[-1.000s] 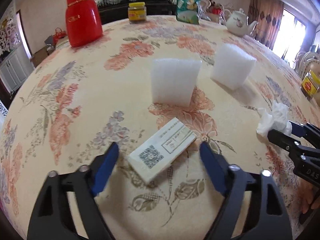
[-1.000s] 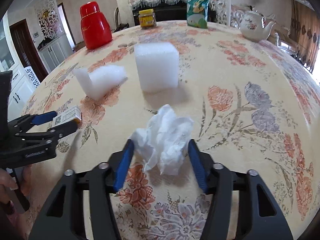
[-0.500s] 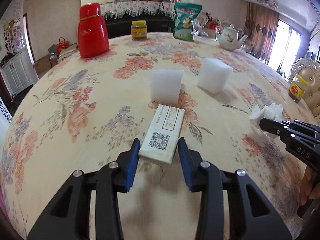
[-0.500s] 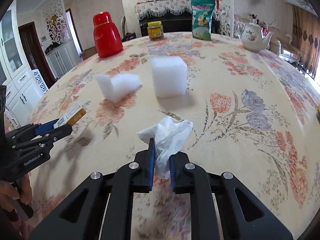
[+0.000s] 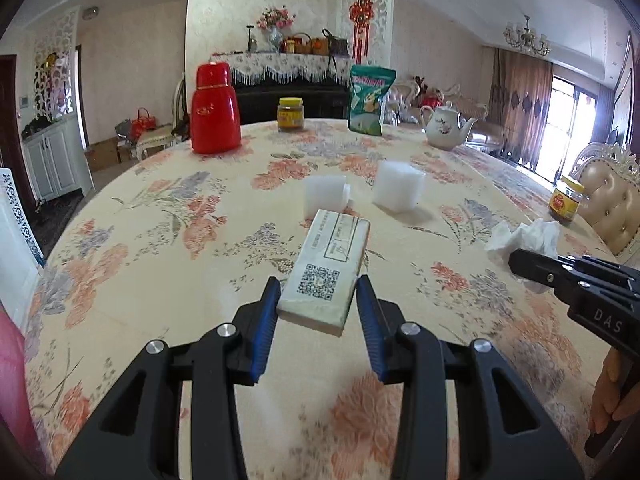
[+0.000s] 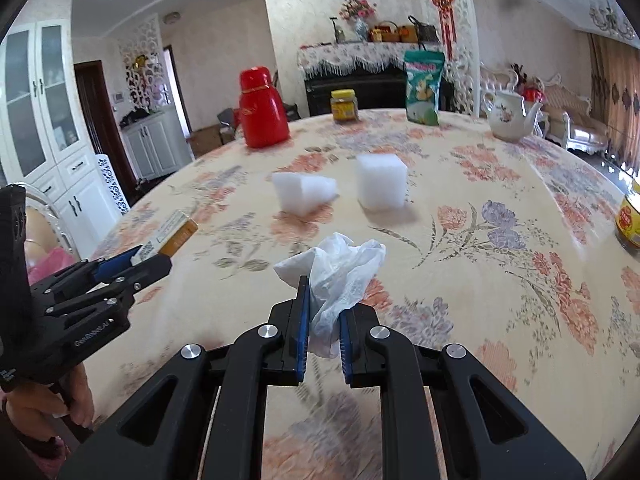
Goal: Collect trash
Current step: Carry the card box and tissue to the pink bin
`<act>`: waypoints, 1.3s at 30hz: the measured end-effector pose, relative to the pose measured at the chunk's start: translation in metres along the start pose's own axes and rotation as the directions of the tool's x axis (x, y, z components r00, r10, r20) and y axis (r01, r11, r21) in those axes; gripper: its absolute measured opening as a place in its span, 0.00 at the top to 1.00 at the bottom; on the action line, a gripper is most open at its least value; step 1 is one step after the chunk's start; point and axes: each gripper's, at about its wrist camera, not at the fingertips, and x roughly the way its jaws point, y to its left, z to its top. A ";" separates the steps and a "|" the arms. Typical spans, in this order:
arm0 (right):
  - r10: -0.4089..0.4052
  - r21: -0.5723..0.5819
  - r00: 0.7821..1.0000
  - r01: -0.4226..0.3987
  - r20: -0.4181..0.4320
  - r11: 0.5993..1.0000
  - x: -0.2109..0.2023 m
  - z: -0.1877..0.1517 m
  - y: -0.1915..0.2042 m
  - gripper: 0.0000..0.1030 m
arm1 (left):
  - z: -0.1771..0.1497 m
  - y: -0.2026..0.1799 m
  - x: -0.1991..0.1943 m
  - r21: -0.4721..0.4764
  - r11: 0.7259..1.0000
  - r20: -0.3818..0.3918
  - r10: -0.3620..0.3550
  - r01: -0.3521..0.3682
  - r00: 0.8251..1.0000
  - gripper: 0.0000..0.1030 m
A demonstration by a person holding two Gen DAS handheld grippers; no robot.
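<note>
My left gripper (image 5: 316,300) is shut on a small white carton with a QR code (image 5: 326,268) and holds it above the floral table; it also shows at the left of the right wrist view (image 6: 138,260) with the carton (image 6: 172,234). My right gripper (image 6: 323,312) is shut on a crumpled white tissue (image 6: 340,272), lifted off the table; in the left wrist view the tissue (image 5: 524,238) sticks out of that gripper (image 5: 516,260). Two white foam blocks (image 5: 324,194) (image 5: 398,186) stand on the table beyond.
On the round floral tablecloth (image 5: 160,216) stand a red thermos (image 5: 214,110), a yellow-lidded jar (image 5: 291,114), a green snack bag (image 5: 370,100), a white teapot (image 5: 444,126) and another jar (image 5: 566,200) at the right edge. A chair (image 5: 612,200) is at the right.
Both grippers closed, the left on the carton and the right on the tissue, then lifted them off the table and drew back toward the near edge.
</note>
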 end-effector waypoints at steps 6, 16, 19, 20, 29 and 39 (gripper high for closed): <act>0.029 -0.004 0.999 -0.029 0.046 1.000 -0.023 -0.012 0.015 0.86 | -0.016 0.000 -0.033 -0.003 0.999 0.053 0.032 -0.031 0.998 0.63; 0.064 -0.043 0.994 -0.060 0.084 0.997 -0.042 -0.028 0.038 0.86 | -0.036 0.013 -0.065 -0.034 0.998 0.090 0.049 -0.046 0.995 0.63; 0.079 -0.053 0.993 -0.075 0.086 0.996 -0.042 -0.031 0.045 0.86 | -0.040 0.016 -0.074 -0.041 0.997 0.106 0.063 -0.059 0.992 0.63; 0.086 -0.057 0.993 -0.081 0.086 0.995 -0.043 -0.032 0.049 0.86 | -0.042 0.018 -0.077 -0.042 0.997 0.109 0.066 -0.062 0.992 0.63; 0.118 -0.064 0.985 -0.110 0.129 0.992 -0.048 -0.034 0.068 0.86 | -0.058 0.034 -0.097 -0.071 0.993 0.134 0.106 -0.098 0.985 0.63; 0.126 -0.087 0.977 -0.112 0.174 0.990 -0.051 -0.034 0.083 0.86 | -0.064 0.039 -0.123 -0.054 0.991 0.217 0.134 -0.125 0.967 0.63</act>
